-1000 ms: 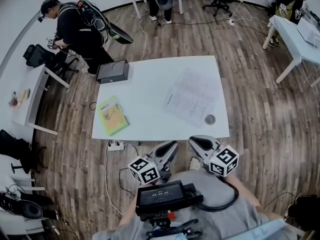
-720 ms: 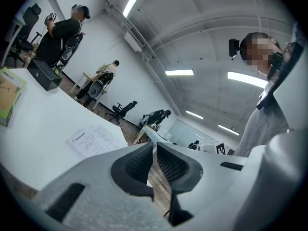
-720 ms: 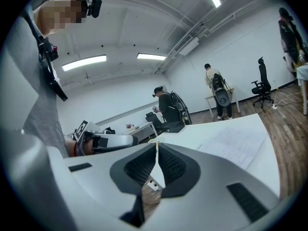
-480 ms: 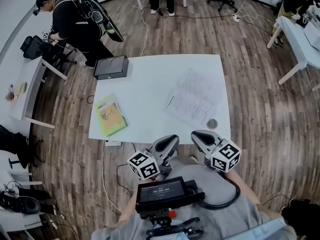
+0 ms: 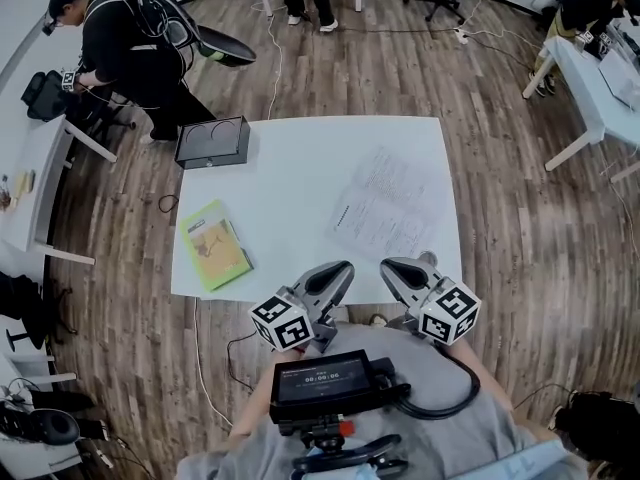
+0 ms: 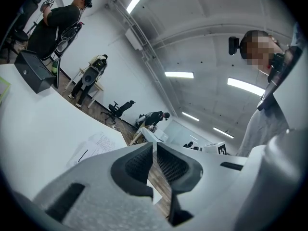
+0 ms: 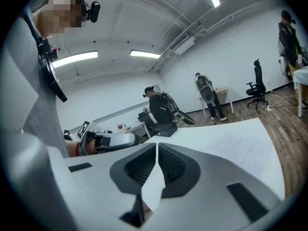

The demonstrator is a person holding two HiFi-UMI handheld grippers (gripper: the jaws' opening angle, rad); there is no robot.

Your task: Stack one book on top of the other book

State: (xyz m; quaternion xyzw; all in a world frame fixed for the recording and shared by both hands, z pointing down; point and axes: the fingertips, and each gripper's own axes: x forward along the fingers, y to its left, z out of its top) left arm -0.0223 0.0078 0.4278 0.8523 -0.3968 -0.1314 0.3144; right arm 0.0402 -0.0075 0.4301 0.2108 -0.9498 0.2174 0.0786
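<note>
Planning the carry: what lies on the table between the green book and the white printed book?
Nothing: the head view shows bare table between green book and white printed book.

Hardly anything reads clearly. On the screen (image 5: 320, 379) at my chest, just below the white table's (image 5: 300, 158) near edge, stands a row of pale digits split by colons, too small to be sure of. On the table, the sheet (image 5: 385, 203) carries fine print and the green book (image 5: 215, 245) a cover design, both illegible. The cube (image 5: 280, 323) on my left gripper (image 5: 344, 268) and the one on my right gripper (image 5: 390, 266) bear black-and-white square markers, no letters.
</note>
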